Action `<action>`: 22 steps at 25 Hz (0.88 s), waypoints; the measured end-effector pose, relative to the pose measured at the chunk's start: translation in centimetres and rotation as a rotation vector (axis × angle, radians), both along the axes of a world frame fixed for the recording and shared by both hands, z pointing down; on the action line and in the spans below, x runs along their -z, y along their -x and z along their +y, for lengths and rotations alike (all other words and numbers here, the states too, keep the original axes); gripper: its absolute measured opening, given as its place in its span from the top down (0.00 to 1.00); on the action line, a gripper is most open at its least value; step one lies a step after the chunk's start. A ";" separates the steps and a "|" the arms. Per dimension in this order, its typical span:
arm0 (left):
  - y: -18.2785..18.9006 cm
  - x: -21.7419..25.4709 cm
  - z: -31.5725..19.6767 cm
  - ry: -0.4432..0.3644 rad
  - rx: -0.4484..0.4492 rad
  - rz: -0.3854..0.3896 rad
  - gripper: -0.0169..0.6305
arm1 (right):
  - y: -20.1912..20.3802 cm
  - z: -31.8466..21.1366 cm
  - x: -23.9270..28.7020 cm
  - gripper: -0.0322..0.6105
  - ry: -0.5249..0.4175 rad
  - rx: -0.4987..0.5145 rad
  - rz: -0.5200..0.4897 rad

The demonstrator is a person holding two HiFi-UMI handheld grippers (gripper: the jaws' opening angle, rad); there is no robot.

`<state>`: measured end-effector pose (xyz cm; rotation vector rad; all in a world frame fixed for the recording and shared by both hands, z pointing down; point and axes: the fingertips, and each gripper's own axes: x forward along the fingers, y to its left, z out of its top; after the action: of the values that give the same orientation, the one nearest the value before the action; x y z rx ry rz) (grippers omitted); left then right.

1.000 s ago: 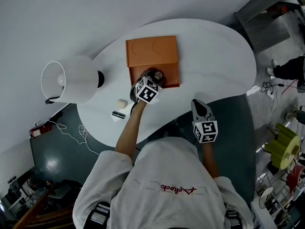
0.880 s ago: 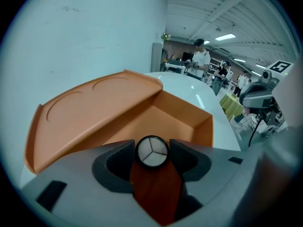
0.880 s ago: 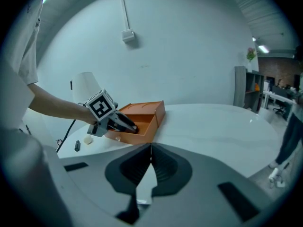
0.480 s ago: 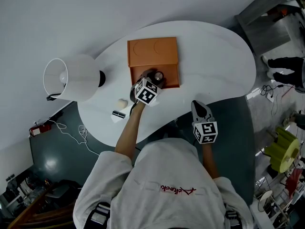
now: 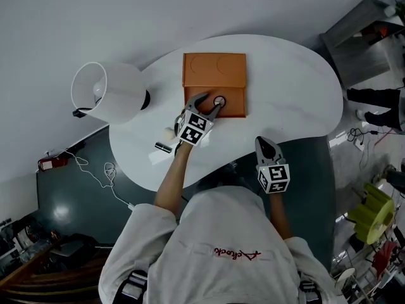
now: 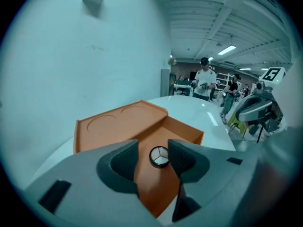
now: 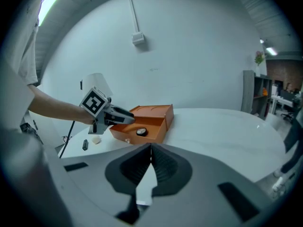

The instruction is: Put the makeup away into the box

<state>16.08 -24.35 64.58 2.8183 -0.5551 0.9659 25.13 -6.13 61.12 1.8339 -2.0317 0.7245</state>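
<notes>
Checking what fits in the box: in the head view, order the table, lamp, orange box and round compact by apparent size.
1. table
2. lamp and orange box, about alike; lamp rises nearer the camera
3. round compact

Head view steeply overhead, left gripper view close, right farther, sharing orange box (image 5: 215, 73)

White oval table (image 5: 297, 68) against a plain pale wall (image 5: 95, 11), white shaded lamp (image 5: 107, 94) at its left end, dark floor (image 5: 69, 201) with a thin white cable (image 5: 109, 170) (looped near the table), small wall-mounted box (image 7: 138, 38), ceiling strip lights (image 6: 227, 49) farther off.
</notes>
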 end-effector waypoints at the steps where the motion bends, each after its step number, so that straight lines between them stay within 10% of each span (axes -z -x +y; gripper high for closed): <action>1: 0.5 0.5 0.0 -0.013 0.011 0.013 0.71 | 0.3 0.0 0.1 0.92 -0.003 0.008 0.001; 5: 2.4 2.4 0.2 -0.082 0.053 0.058 0.94 | 1.6 -0.2 0.5 0.92 -0.015 0.042 0.006; 22: 19.5 3.8 2.0 -0.093 0.398 0.101 0.94 | 11.7 -3.3 1.1 0.92 -0.045 0.321 -0.007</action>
<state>-3.38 -22.31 60.75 2.6581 -1.1164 0.7324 13.44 -9.40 60.05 1.4749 -2.2881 0.5978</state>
